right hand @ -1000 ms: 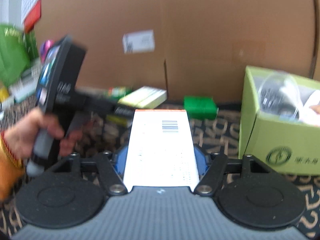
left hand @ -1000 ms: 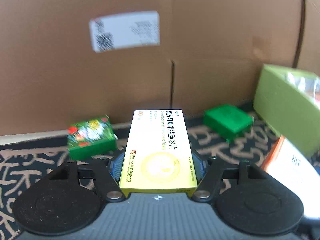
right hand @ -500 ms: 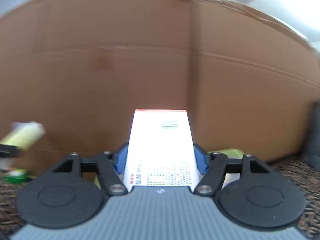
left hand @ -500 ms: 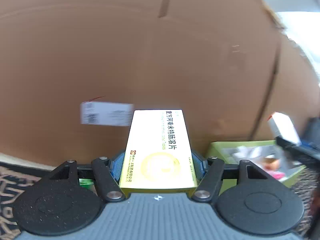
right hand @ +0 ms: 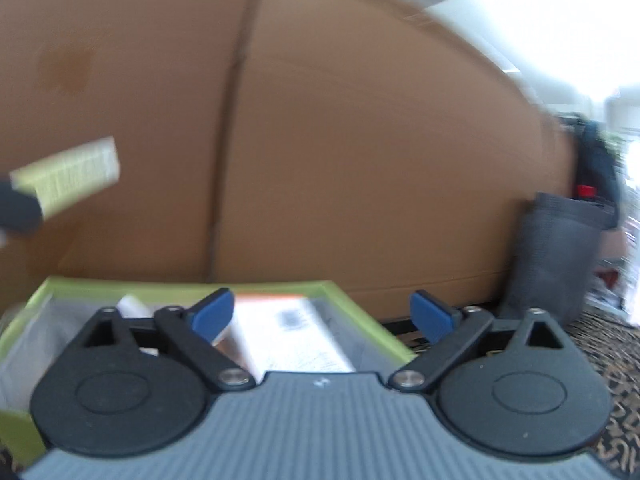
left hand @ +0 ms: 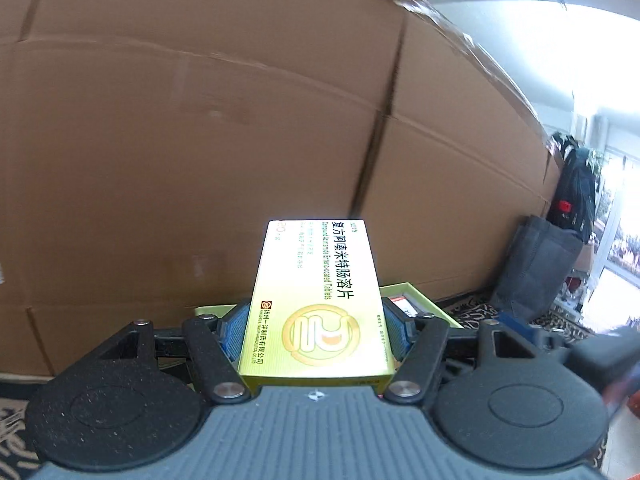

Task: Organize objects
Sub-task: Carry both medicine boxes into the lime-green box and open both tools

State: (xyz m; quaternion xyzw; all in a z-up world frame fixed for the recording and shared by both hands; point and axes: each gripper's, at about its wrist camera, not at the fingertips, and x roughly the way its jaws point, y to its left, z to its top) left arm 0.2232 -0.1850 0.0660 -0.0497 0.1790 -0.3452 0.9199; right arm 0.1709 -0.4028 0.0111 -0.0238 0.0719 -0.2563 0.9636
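Left tool (left hand: 316, 320) grips a yellow tablet box (left hand: 316, 300); right tool (right hand: 322, 314), opening, hovers above a white box (right hand: 288, 336) in the green box (right hand: 360, 320).

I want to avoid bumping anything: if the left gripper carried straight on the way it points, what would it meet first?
Most likely the big cardboard wall. The left gripper, shut on the yellow medicine box, points over the green box below; depth is unclear, so how near the wall is can't be told.
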